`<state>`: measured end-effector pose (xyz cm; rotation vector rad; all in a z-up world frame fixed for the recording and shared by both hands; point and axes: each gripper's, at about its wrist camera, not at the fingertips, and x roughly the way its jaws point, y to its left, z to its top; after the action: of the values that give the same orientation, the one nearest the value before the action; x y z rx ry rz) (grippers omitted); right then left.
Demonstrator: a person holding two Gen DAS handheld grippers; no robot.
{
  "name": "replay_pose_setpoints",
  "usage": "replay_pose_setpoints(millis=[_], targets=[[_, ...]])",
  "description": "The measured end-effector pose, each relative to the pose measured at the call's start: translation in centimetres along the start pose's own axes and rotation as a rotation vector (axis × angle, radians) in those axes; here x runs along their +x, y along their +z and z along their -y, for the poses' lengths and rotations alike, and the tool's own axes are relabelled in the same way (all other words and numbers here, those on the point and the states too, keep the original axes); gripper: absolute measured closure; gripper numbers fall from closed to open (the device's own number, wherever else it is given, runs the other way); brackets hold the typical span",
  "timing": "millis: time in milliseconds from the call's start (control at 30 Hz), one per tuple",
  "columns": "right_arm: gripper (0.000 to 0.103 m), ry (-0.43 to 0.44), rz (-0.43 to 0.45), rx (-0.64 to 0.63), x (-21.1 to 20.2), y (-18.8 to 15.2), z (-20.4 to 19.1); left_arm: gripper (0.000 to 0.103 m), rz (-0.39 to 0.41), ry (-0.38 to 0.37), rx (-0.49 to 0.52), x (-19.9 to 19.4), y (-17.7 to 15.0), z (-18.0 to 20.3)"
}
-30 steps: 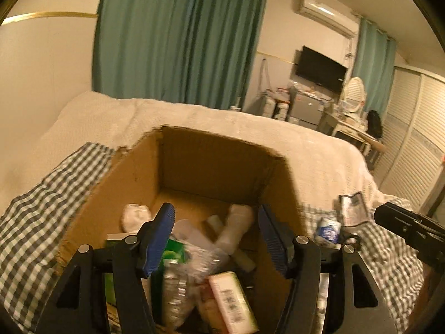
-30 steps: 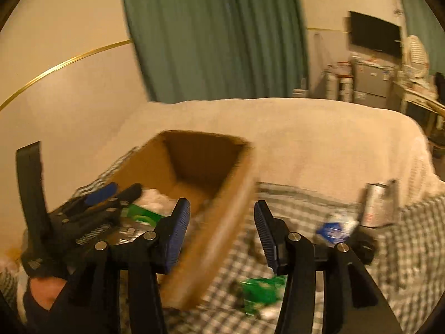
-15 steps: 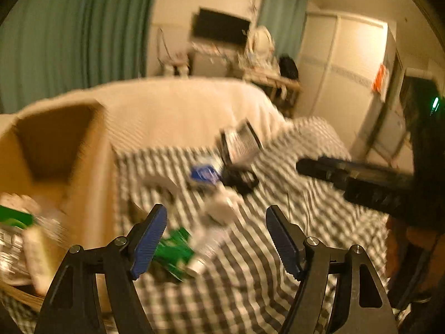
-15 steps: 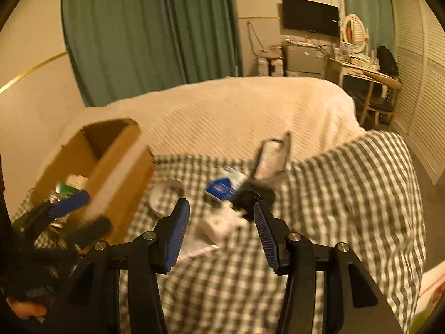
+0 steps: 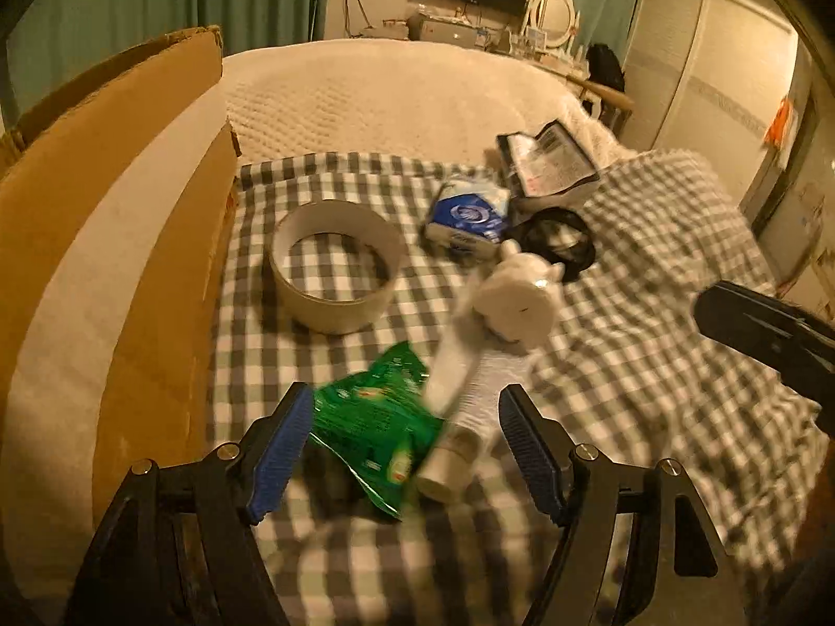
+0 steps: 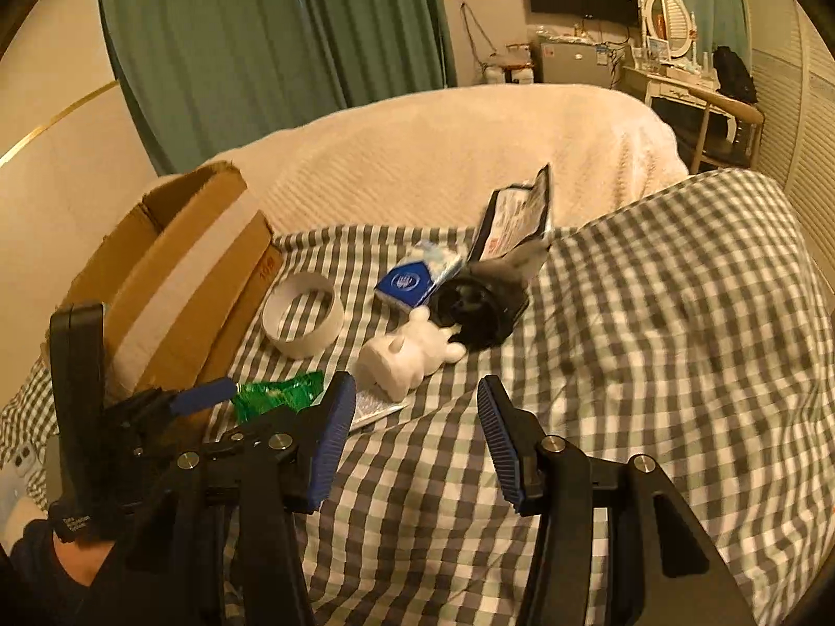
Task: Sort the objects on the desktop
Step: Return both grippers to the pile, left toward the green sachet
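Note:
My left gripper (image 5: 406, 401) hangs low over the checked cloth (image 5: 652, 240), its jaws closing. A green packet (image 5: 376, 417) and a white tube (image 5: 459, 401) lie between its blue pads, and the pads touch neither. Just beyond lie a white toy figure (image 5: 522, 302) and a tape roll (image 5: 334, 313). The cardboard box (image 5: 104, 235) stands on the left. My right gripper (image 6: 415, 383) is open and holds nothing, a little short of the toy figure (image 6: 407, 360). The right wrist view shows the left gripper (image 6: 203, 399) beside the box (image 6: 182, 271).
A blue and white tissue pack (image 6: 412, 281), a black round object (image 6: 469, 313) and a black-edged packet (image 6: 516, 219) lie further back. A cream blanket (image 6: 443, 156) covers the bed behind. Curtains, a television and a dresser stand at the far wall.
The left gripper has swung from over the box's inside to the right and down, onto the green packet and tube. The right gripper has moved right and lower toward the toy.

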<state>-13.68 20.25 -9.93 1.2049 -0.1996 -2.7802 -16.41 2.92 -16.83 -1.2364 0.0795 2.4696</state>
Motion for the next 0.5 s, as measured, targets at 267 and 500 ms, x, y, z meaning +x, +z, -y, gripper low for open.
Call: replay_pose_setpoints(millis=[267, 500], targets=[[0.055, -0.011, -0.024, -0.026, 0.9, -0.4, -0.8, 0.037, -0.051, 0.025, 0.008, 1.3, 0.0, -1.4], [0.055, -0.008, -0.032, -0.017, 1.4, -0.2, -0.7, 0.037, -0.118, -0.045, -0.024, 2.1, -0.3, -2.8]])
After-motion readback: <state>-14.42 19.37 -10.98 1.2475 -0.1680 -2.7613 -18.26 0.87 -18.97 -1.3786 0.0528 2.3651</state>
